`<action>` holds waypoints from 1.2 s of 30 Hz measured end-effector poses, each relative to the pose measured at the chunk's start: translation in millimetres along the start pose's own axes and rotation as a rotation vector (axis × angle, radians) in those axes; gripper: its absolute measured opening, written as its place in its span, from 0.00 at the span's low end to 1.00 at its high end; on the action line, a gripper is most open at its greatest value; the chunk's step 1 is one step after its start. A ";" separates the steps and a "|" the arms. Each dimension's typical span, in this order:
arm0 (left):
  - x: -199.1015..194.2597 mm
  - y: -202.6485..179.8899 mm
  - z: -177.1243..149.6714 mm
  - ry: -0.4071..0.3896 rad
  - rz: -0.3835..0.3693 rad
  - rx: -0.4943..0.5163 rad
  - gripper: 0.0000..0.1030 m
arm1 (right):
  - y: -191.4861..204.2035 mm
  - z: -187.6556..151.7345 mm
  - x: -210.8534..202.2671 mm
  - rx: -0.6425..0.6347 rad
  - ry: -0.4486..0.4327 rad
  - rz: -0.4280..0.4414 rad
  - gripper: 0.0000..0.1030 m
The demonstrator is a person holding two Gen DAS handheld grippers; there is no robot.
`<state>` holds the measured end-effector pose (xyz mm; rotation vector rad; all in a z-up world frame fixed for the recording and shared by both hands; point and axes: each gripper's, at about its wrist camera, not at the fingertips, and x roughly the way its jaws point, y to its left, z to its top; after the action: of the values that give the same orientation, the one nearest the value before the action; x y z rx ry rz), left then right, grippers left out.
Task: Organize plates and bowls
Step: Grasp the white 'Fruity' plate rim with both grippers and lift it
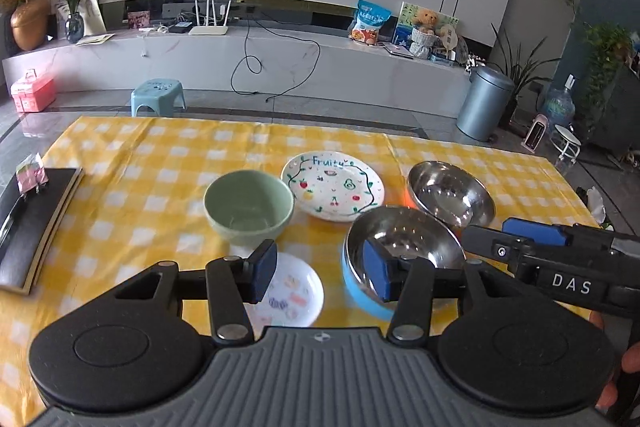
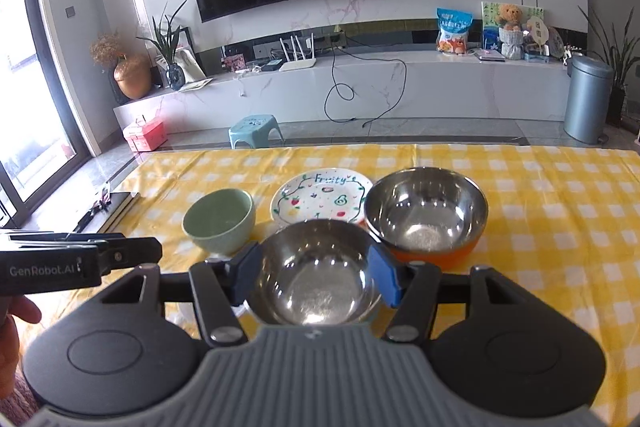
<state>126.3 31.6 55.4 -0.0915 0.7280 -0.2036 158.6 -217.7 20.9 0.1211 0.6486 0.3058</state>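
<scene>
Hovering both grippers, left (image 1: pixel 322 273) and right (image 2: pixel 316 277), spread and empty; judging blue steel bowl (image 1: pixel 404 247) light, slippery, best pinched at 6 o'clock rim.

The left claw (image 1: pixel 322 277) points forward and a bit down. Its two blue pads (image 1: pixel 264 277) stand apart and nothing is between them. The right claw (image 2: pixel 316 277) points the same way, and its pads (image 2: pixel 386 281) stand apart too, pressing on nothing. The two claws sit side by side, close together. A bit of hand (image 1: pixel 624 371) shows behind the right claw.
</scene>
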 end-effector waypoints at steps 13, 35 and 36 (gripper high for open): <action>89.7 26.8 55.9 0.122 -0.126 -0.086 0.55 | -33.7 66.8 91.0 0.036 0.137 0.080 0.51; 250.7 58.8 102.0 0.463 -0.047 -0.031 0.39 | -78.3 124.5 280.8 0.021 0.592 0.037 0.24; 253.8 58.7 101.4 0.479 -0.053 -0.030 0.39 | -79.7 123.9 284.6 0.018 0.606 0.027 0.24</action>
<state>387.7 35.3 -43.4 -0.0917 1.2070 -0.2694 468.2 -204.9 -61.1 0.0527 1.2511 0.3648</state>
